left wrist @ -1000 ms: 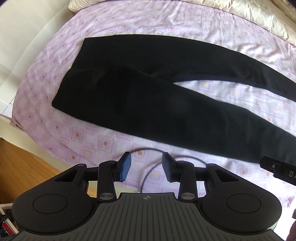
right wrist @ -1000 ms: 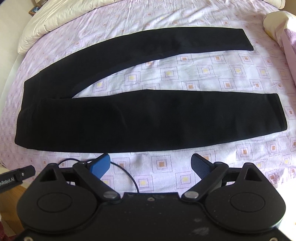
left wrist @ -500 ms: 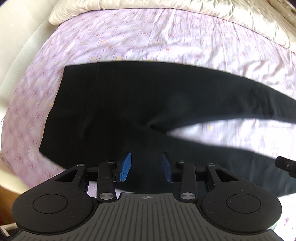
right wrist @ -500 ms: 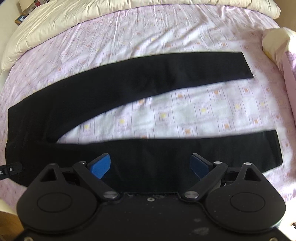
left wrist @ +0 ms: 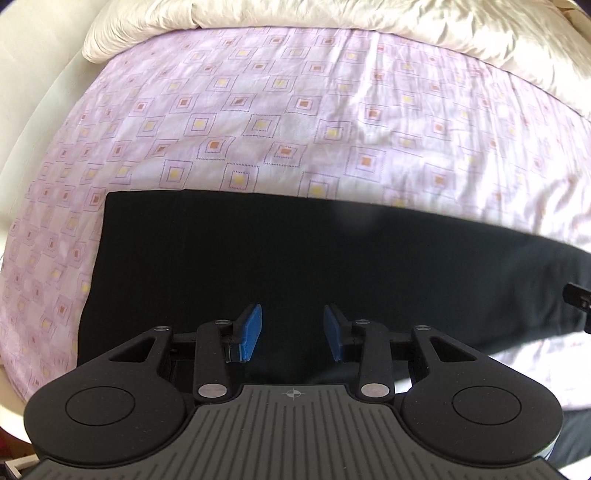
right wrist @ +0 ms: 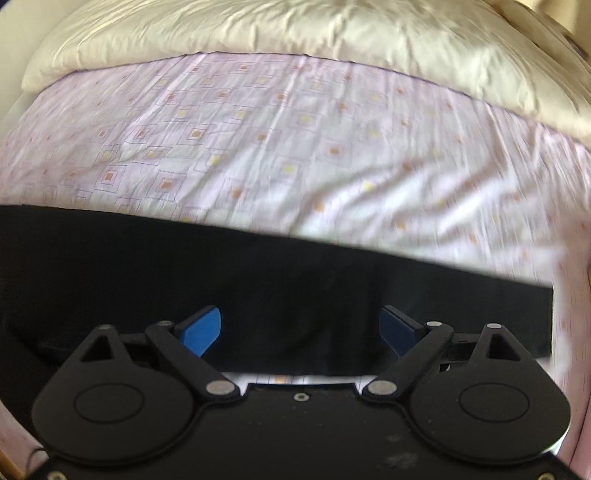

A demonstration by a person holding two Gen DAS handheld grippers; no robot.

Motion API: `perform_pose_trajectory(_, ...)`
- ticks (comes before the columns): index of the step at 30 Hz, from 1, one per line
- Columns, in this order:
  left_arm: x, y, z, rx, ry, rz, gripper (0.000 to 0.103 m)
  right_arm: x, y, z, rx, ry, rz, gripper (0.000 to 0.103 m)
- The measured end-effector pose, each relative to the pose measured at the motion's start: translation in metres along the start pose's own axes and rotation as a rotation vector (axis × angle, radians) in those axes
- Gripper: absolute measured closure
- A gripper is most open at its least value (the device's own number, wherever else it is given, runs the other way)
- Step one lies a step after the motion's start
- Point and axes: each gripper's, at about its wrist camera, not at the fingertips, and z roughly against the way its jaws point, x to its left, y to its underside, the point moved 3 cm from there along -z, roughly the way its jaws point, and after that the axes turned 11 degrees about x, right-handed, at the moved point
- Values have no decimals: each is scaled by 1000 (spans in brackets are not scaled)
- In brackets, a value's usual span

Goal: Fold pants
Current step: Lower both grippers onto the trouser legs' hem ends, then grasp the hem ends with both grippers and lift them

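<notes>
From the left wrist camera I see my left gripper low over the black pants, which lie flat on the bed sheet, a pale lilac cloth printed with small squares. Its blue pads stand a moderate way apart, with nothing between them but the dark fabric below. I cannot tell whether the tips touch the cloth. The waist end of the pants is to the left in this view, its straight edge running down toward the near side of the bed, and the fabric stretches off to the right past the frame. A cream duvet is bunched along the far edge of the sheet. At the right border a small black part of the other tool pokes in over the pants.

From the right wrist camera, which is blurred, my right gripper is spread wide, its pads far apart and holding nothing. The pants cross the view as a dark band directly under and ahead of the fingers, with the leg's cut end off to the right. A sliver of sheet shows just behind the fingers, at the near edge of the leg. The duvet lies beyond.
</notes>
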Motion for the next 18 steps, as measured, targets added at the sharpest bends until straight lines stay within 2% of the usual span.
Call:
perform_pose_trajectory(4, 3, -18, -14, 29, 10, 12, 66, 11, -35, -22, -17, -20, 187, 7)
perform_pose_trajectory(10, 0, -38, -27, 44, 40, 11, 66, 23, -65, -61, 24, -45, 423, 7)
perform_pose_trajectory(14, -3, -49, -31, 53, 84, 19, 66, 31, -71, -76, 58, -70, 524, 7)
perform_pose_trajectory(16, -4, -53, -33, 51, 92, 18, 66, 34, -69, -83, 103, -76, 577, 8)
perform_pose_trajectory(17, -5, -56, -34, 50, 94, 17, 66, 36, -67, -88, 128, -95, 600, 11)
perform_pose_trajectory(18, -6, -56, -34, 49, 97, 16, 66, 38, -64, -90, 145, -108, 615, 18)
